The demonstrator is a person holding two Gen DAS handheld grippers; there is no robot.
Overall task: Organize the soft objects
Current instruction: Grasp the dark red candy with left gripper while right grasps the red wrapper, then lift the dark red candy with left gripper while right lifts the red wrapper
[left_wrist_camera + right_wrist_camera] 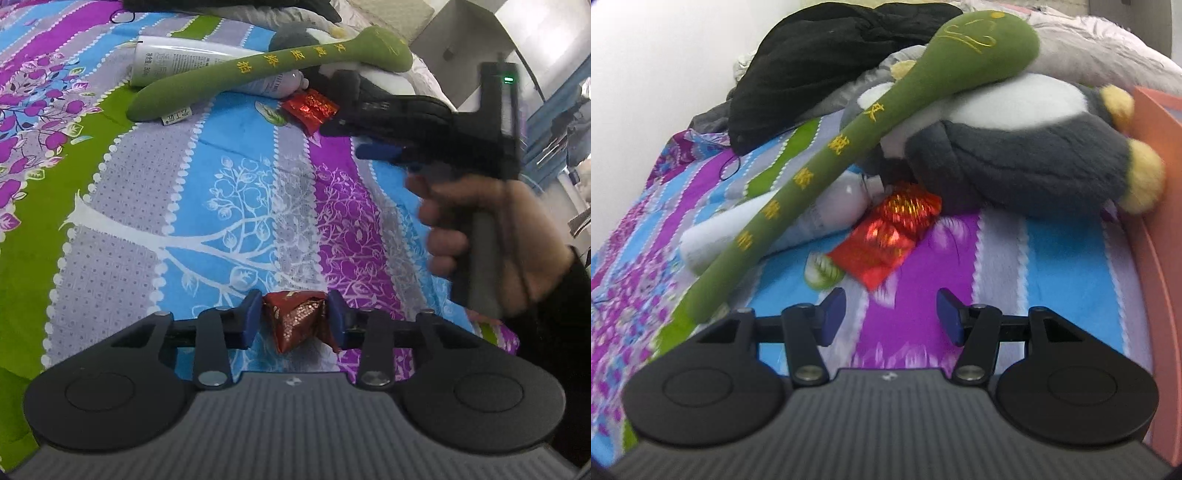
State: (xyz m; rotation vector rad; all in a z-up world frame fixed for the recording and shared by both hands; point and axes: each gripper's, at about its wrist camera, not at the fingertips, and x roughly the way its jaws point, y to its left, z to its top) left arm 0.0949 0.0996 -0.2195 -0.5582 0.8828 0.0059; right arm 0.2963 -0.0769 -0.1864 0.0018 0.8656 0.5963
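My left gripper (294, 309) is shut on a crumpled red foil packet (295, 325), its blue pads pressing both sides just above the patterned bedsheet (155, 206). A second red foil packet (886, 236) lies flat on the sheet ahead of my right gripper (891, 314), which is open with nothing between its fingers. In the left wrist view a hand holds the right gripper (351, 142) close to that packet (310, 109). A long green plush stick (849, 147) with yellow characters leans across a grey and white plush toy (1015, 158).
A white bottle (177, 55) lies under the green stick (258, 70). A black garment (820, 62) is heaped at the back by the wall. A pink board (1160, 258) borders the bed on the right.
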